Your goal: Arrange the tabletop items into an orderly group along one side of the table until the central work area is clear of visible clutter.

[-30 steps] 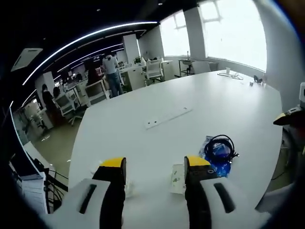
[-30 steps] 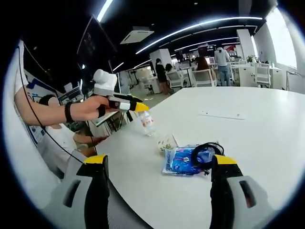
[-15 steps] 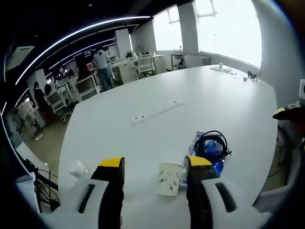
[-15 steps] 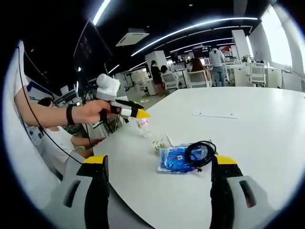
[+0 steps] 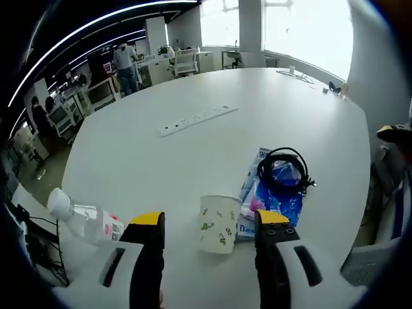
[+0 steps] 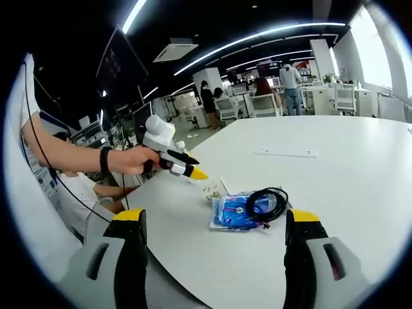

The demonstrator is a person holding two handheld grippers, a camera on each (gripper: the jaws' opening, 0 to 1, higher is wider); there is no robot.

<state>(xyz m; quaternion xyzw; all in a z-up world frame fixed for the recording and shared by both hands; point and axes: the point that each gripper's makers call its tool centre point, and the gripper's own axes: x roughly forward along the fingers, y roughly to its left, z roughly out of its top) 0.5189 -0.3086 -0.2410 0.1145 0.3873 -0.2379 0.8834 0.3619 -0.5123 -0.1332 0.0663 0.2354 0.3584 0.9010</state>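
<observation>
A white paper cup (image 5: 217, 223) with a green print stands near the table's edge, seen between my left gripper's (image 5: 209, 220) open jaws with a gap on each side. A clear plastic bottle (image 5: 85, 221) lies on its side to the cup's left. A blue packet (image 5: 273, 199) lies right of the cup, with a coiled black cable (image 5: 284, 171) on top. In the right gripper view a hand holds the left gripper (image 6: 196, 173) low over the cup (image 6: 213, 190), beside the packet (image 6: 233, 212) and cable (image 6: 266, 200). My right gripper (image 6: 217, 219) stands open and empty, short of the table.
A white power strip (image 5: 196, 120) lies mid-table, also seen in the right gripper view as the power strip (image 6: 286, 152). The large white table (image 5: 309, 116) has small items at its far corner. Desks, chairs and people stand beyond. A seated person (image 6: 77, 193) is by the table's edge.
The left gripper has dropped toward the table edge. Its view now takes in the cup fully between the jaws and the bottle at left. The right gripper stays put.
</observation>
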